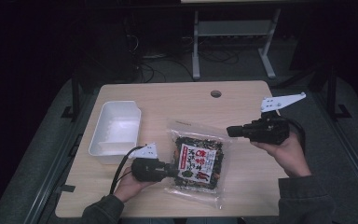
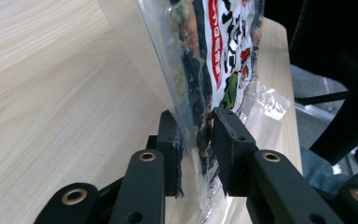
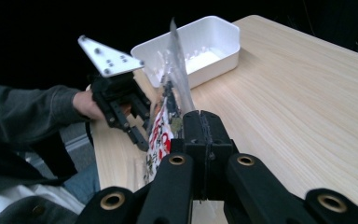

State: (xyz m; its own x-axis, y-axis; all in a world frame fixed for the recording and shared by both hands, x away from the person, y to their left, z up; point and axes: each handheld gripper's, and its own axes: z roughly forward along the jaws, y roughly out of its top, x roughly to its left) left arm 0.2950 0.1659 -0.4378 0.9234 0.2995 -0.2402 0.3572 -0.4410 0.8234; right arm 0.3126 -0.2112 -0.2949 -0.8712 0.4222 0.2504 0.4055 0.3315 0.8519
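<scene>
The left hand-held gripper (image 1: 173, 171) lies low and level in the left hand (image 1: 129, 184), jaws pointing toward the other gripper and clamped on a bag (image 1: 197, 161). The right hand-held gripper (image 1: 230, 131) is raised in the right hand (image 1: 284, 151), aimed back across at the left one, its jaws pressed together, seemingly with nothing between them.

High view looks down on the table (image 1: 242, 107); both jaw cameras see it close.
</scene>
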